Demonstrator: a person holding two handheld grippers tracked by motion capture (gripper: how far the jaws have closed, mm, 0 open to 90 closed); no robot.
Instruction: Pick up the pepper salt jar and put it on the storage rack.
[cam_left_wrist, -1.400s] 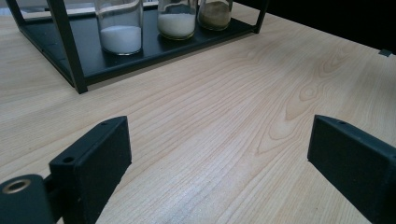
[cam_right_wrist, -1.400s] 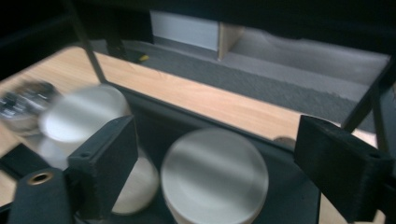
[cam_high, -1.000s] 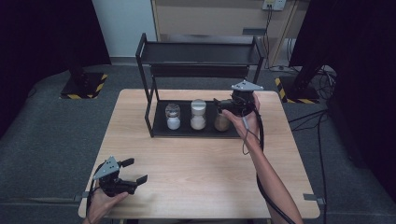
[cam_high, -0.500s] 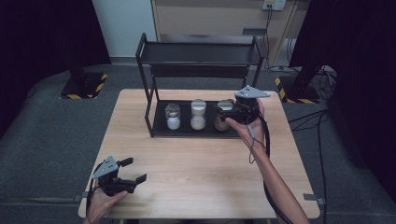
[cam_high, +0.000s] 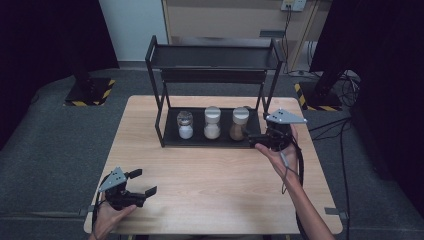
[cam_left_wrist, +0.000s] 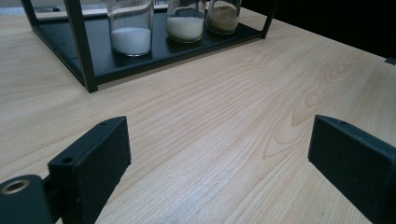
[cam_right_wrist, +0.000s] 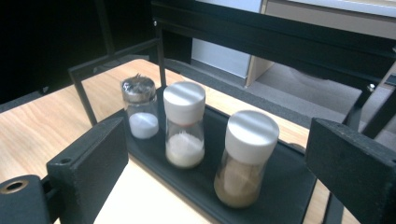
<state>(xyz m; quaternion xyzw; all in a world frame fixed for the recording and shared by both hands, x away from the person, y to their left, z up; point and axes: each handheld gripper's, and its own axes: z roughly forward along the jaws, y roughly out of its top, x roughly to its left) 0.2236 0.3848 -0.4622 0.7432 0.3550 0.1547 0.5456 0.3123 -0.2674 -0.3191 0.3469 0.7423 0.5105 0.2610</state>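
Three jars stand in a row on the lower shelf of a black rack (cam_high: 215, 55): a metal-lidded jar of white powder (cam_high: 185, 125) (cam_right_wrist: 140, 114), a white-lidded jar of white grains (cam_high: 212, 123) (cam_right_wrist: 184, 123), and a white-lidded jar of brown powder (cam_high: 238, 123) (cam_right_wrist: 245, 158). My right gripper (cam_high: 254, 138) (cam_right_wrist: 222, 140) hovers just right of the brown jar, off the shelf's front right corner. Its jaws have just been opening and stand open with nothing between them. My left gripper (cam_high: 144, 182) (cam_left_wrist: 219, 140) rests open at the table's front left, holding nothing.
The rack's upper shelf (cam_right_wrist: 280, 37) overhangs the jars, and its front posts (cam_high: 159, 112) flank the lower shelf. The wooden table (cam_high: 220, 180) stretches bare between the rack and the front edge. Cables (cam_high: 345, 135) lie on the floor to the right.
My right gripper has drawn back from the brown jar, moving right and toward the person. The left gripper has stayed put.
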